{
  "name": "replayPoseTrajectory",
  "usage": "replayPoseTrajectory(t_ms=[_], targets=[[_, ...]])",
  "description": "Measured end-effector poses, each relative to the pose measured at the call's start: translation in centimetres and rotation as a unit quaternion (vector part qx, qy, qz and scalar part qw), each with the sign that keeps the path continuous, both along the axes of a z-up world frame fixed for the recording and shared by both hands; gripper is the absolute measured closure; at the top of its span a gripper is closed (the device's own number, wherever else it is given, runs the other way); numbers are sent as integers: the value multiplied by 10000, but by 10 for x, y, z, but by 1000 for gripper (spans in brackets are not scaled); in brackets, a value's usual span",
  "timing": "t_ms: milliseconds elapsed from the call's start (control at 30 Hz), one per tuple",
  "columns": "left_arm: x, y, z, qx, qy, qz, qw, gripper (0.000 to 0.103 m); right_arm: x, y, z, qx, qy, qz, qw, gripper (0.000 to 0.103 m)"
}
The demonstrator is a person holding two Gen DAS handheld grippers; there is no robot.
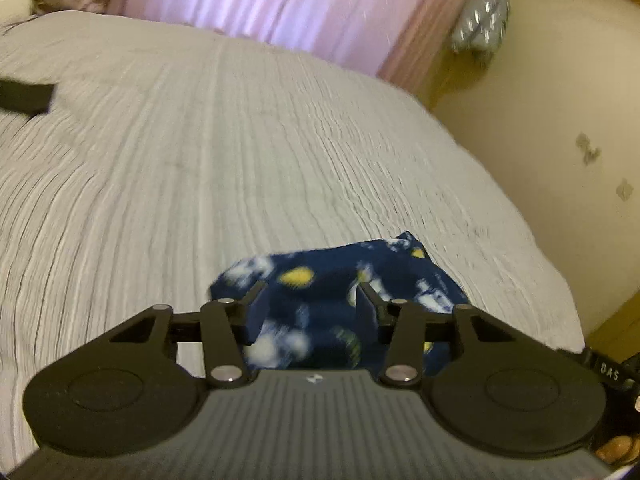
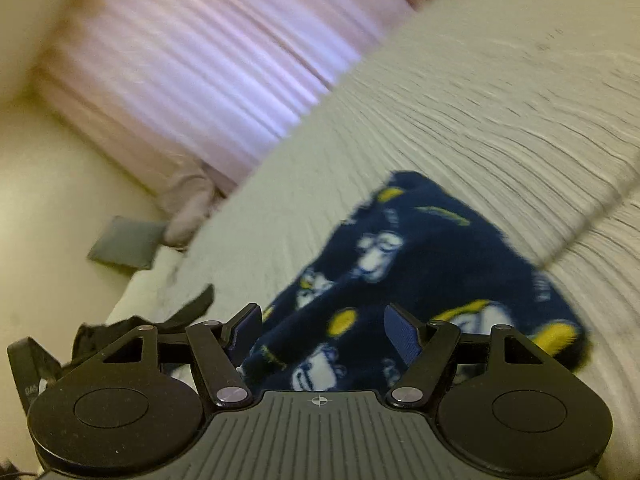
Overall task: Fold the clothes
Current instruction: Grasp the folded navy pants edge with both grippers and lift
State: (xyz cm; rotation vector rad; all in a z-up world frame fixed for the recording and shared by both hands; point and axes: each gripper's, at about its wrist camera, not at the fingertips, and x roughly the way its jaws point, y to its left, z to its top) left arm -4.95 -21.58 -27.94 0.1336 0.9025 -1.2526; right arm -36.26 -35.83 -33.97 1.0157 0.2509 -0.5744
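A dark blue fleece garment [image 1: 340,292] with white and yellow cartoon prints lies bunched on the grey ribbed bedspread [image 1: 200,168]. My left gripper [image 1: 310,296] is open just above its near edge, the cloth showing between the fingers. In the right wrist view the same garment [image 2: 420,264] spreads ahead and to the right. My right gripper [image 2: 322,322] is open over its near part, holding nothing. Both views are blurred by motion.
Pink curtains [image 1: 280,0] hang behind the bed. A cream wall [image 1: 560,140] lies right of the bed edge. A black strap [image 1: 24,98] lies at the far left. A grey cushion [image 2: 124,242] and black straps [image 2: 120,328] lie left of the bed.
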Motion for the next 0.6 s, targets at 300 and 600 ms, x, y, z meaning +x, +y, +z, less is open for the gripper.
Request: replayPoseTrajectory(t_ms=[300, 600], targets=[[-1, -76, 65, 939, -201, -894, 9914, 62, -74, -30, 50, 1730, 202, -1068, 9789, 31], [54, -129, 40, 1639, -167, -2045, 9649, 59, -81, 25, 27, 2860, -38, -2212, 9323, 31]])
